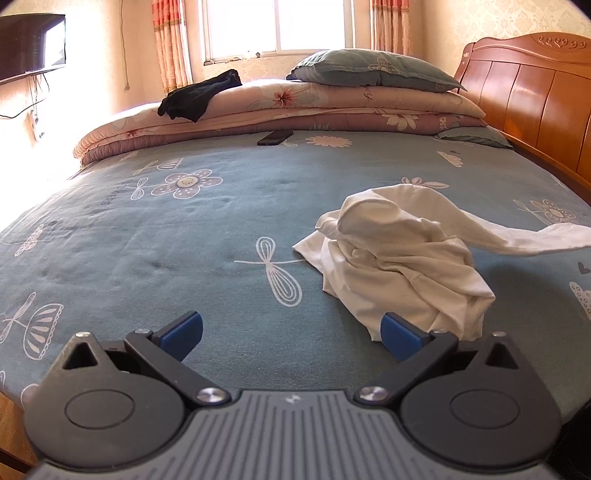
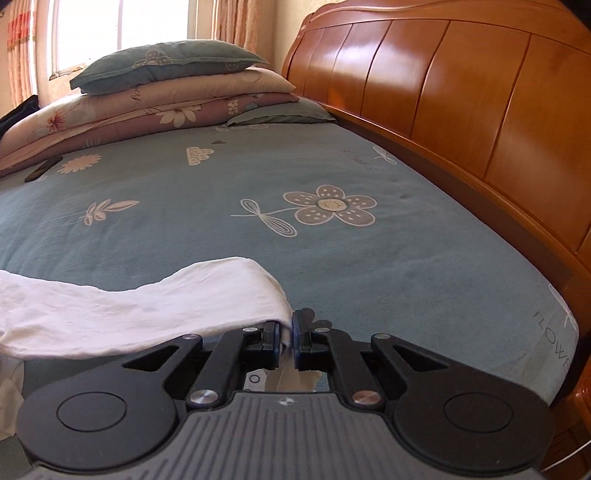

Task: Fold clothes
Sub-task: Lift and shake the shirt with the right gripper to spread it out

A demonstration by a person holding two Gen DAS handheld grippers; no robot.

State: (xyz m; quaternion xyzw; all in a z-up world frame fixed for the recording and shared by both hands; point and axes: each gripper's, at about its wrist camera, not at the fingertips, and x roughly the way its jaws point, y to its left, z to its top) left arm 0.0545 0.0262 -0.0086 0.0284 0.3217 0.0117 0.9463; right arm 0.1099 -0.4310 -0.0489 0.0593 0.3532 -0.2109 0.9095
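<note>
Right tool [image 2: 284, 334] low, pinching white garment [image 2: 140, 306]

Daylight floods in from the window [image 1: 277, 26] ahead of you, blown out to white. It glares on the headboard [image 2: 443, 92]. The bed [image 1: 184, 240] stays evenly lit and sharp. Fisheye bends the edges, with dark corners.

bedsheet [image 2: 424, 258] | "FLOWE…" at near edge | fainter print elsewhere, probably "FLOWERS"
</note>
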